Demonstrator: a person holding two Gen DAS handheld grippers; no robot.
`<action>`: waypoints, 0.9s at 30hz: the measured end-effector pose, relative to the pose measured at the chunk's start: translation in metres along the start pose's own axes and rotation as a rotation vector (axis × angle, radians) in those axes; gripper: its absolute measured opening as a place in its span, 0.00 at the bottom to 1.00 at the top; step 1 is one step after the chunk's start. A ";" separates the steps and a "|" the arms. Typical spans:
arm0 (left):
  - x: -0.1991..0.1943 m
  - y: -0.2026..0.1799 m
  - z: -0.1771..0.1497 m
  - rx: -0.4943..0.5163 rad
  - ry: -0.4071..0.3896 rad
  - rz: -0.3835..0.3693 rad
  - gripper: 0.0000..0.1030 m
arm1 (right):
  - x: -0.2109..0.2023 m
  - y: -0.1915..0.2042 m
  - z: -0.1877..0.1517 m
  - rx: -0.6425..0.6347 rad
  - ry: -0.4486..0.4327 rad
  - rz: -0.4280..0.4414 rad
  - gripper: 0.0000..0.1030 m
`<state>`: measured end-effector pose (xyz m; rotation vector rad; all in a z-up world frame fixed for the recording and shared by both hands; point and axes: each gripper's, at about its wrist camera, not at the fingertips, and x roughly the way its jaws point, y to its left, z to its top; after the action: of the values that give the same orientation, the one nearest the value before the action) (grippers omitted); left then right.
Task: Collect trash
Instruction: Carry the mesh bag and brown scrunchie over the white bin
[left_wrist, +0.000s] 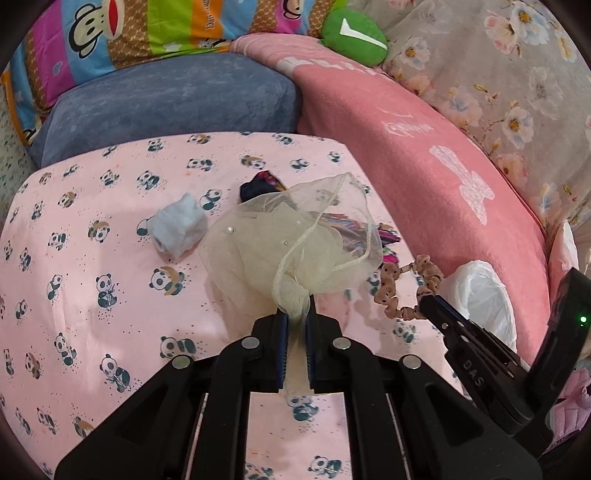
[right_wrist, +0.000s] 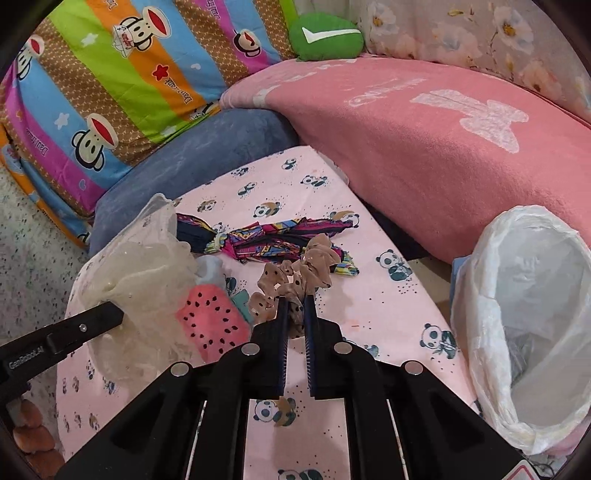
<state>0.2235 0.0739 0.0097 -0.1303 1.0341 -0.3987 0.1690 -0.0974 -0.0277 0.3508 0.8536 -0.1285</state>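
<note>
Here my left gripper (left_wrist: 294, 314) is clamped on the gathered end of a cream mesh pouf (left_wrist: 291, 243), its pads pinching the netting tight; the pouf hangs lifted off the panda sheet (left_wrist: 92, 258), its loose ribbon loop trailing down the front; in the right view the same pouf (right_wrist: 136, 258) billows at the left with my left gripper's finger (right_wrist: 88, 321) pressed into it. My right gripper (right_wrist: 297, 306) is closed on a tan dotted scrunchie (right_wrist: 295, 273), the fabric nipped between the blue pads; from the left wrist I see that scrunchie (left_wrist: 399, 291) dangling from the right gripper's tip (left_wrist: 430, 304), just above the sheet's right edge.

Behind the pouf lies a patterned cloth (right_wrist: 280, 236) in navy, magenta and yellow, spread flat across the sheet; the scrunchie overlaps its near edge in the right view. A pale blue sock (left_wrist: 179, 229) sits rolled on the sheet to the pouf's left, apart from it; a pink watermelon-print piece (right_wrist: 214, 325) lies beside the pouf in the right view.

A bin lined with a white bag (right_wrist: 524, 302) stands open off the sheet's right side, near my right gripper; beyond are a pink blanket (left_wrist: 424, 147), a blue cushion (left_wrist: 177, 99), a striped monkey-print quilt (right_wrist: 110, 92) and a green plush (left_wrist: 354, 35).
</note>
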 end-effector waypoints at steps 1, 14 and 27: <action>-0.004 -0.006 0.000 0.009 -0.006 -0.003 0.07 | -0.010 -0.002 0.000 0.000 -0.014 0.002 0.08; -0.029 -0.092 -0.014 0.130 -0.048 -0.044 0.07 | -0.089 -0.051 -0.001 0.066 -0.143 0.003 0.08; -0.026 -0.174 -0.030 0.257 -0.036 -0.091 0.07 | -0.135 -0.122 -0.015 0.168 -0.212 -0.043 0.08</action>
<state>0.1410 -0.0742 0.0665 0.0463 0.9355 -0.6063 0.0392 -0.2097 0.0348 0.4680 0.6425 -0.2738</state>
